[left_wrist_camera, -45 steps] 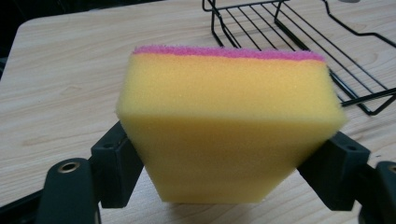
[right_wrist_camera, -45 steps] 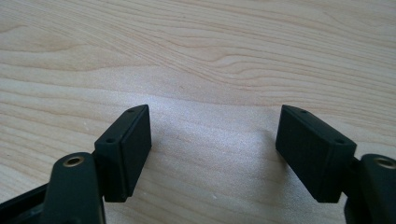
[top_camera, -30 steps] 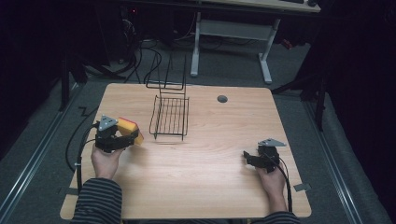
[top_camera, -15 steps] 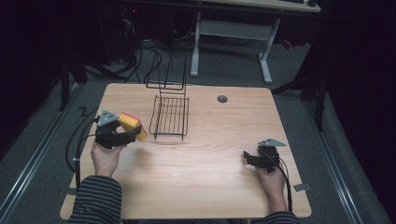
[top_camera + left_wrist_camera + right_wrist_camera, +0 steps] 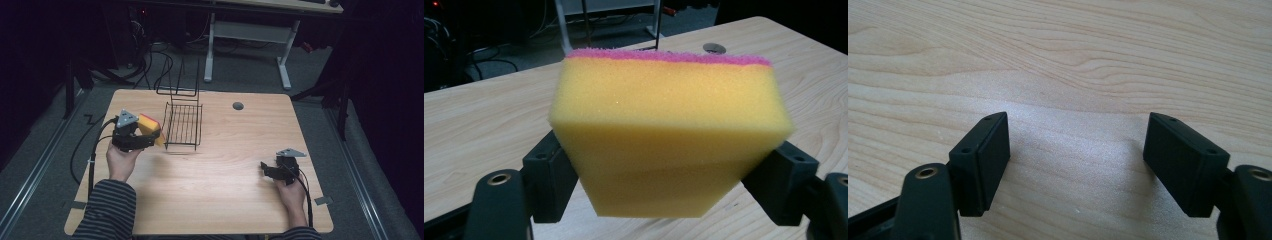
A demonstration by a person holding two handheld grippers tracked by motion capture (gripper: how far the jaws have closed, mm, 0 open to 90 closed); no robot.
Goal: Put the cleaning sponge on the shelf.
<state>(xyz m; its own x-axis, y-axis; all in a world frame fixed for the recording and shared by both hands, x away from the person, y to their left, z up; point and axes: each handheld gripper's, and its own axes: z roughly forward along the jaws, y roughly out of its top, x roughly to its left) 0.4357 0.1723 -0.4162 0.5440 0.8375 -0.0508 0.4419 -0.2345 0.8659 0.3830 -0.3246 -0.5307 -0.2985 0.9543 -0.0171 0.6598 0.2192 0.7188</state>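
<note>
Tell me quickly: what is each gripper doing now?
Left gripper: shut on the sponge.
Right gripper: open, holding nothing, above the table.

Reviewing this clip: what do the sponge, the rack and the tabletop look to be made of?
Sponge: soft yellow foam, finely pored, with a fibrous pink scouring layer; it dents where the left gripper squeezes it. Rack: thin black wire, probably coated metal. Table: pale wood-grain surface, matte, possibly laminate.

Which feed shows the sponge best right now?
Left gripper view: the sponge shows close up, yellow with a pink top layer, clamped between the jaws. High view shows it small beside the wire rack.
</note>
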